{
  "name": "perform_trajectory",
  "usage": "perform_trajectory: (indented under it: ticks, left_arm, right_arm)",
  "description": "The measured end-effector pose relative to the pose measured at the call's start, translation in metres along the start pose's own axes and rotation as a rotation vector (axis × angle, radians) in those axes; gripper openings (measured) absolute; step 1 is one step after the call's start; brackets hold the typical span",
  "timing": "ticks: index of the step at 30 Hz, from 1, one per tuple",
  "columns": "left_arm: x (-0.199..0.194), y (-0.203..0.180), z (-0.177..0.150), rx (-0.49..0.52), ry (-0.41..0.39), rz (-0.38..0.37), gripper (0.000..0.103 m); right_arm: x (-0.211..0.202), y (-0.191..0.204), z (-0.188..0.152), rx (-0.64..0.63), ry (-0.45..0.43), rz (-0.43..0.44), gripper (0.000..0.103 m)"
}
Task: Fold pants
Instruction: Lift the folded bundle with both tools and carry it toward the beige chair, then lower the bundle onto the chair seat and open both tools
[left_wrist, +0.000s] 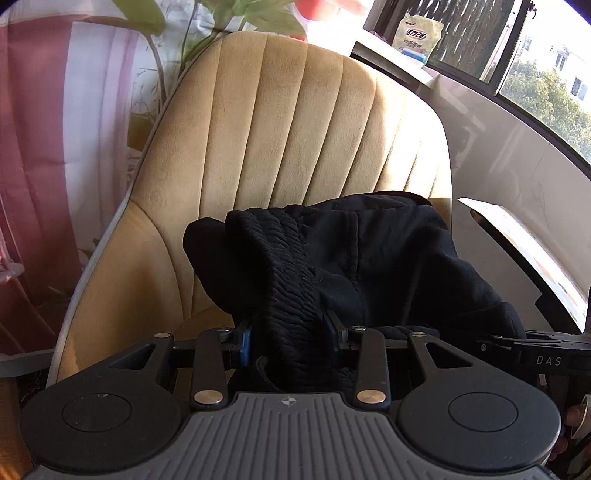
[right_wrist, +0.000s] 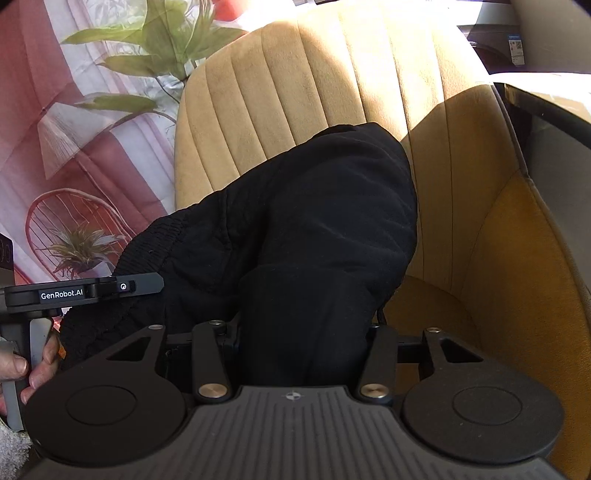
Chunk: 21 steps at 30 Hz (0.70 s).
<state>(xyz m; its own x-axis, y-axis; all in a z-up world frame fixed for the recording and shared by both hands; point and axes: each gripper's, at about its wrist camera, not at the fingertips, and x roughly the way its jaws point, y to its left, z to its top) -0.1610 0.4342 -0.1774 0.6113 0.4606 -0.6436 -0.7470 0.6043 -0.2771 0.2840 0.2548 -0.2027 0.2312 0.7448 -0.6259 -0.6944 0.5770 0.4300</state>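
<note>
The black pants lie bunched on the seat of a tan chair. My left gripper is shut on the ribbed elastic waistband, which runs up between its fingers. My right gripper is shut on a thick fold of the pants; its fingertips are buried in the cloth. The waistband also shows in the right wrist view at the left. The left gripper's body shows at the left edge there, and the right gripper's body at the right edge of the left wrist view.
The chair's ribbed backrest rises behind the pants, with its side wing to the right. A floral curtain hangs at the left. A window sill with a bag is at the upper right. A dark table edge is at the right.
</note>
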Motion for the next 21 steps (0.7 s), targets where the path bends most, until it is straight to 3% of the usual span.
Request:
perform_trajectory:
  ticks: [6, 9, 12, 17, 21]
  left_arm:
    - [0.052, 0.005, -0.034, 0.019, 0.123, 0.042, 0.038]
    - [0.085, -0.005, -0.051, 0.053, 0.19, 0.104, 0.038]
    - [0.092, -0.013, -0.06, 0.112, 0.197, 0.152, 0.042]
    - [0.085, -0.005, -0.052, 0.042, 0.214, 0.142, 0.042]
    - [0.066, -0.021, -0.048, 0.089, 0.152, 0.139, 0.039]
  right_arm:
    - [0.052, -0.039, -0.039, 0.029, 0.156, -0.106, 0.05]
    - [0.065, -0.057, -0.059, 0.02, 0.245, -0.166, 0.053]
    - [0.061, -0.069, -0.065, 0.087, 0.235, -0.139, 0.057]
    - [0.057, -0.064, -0.065, 0.073, 0.228, -0.153, 0.056]
    - [0.05, -0.059, -0.065, 0.103, 0.178, -0.154, 0.054]
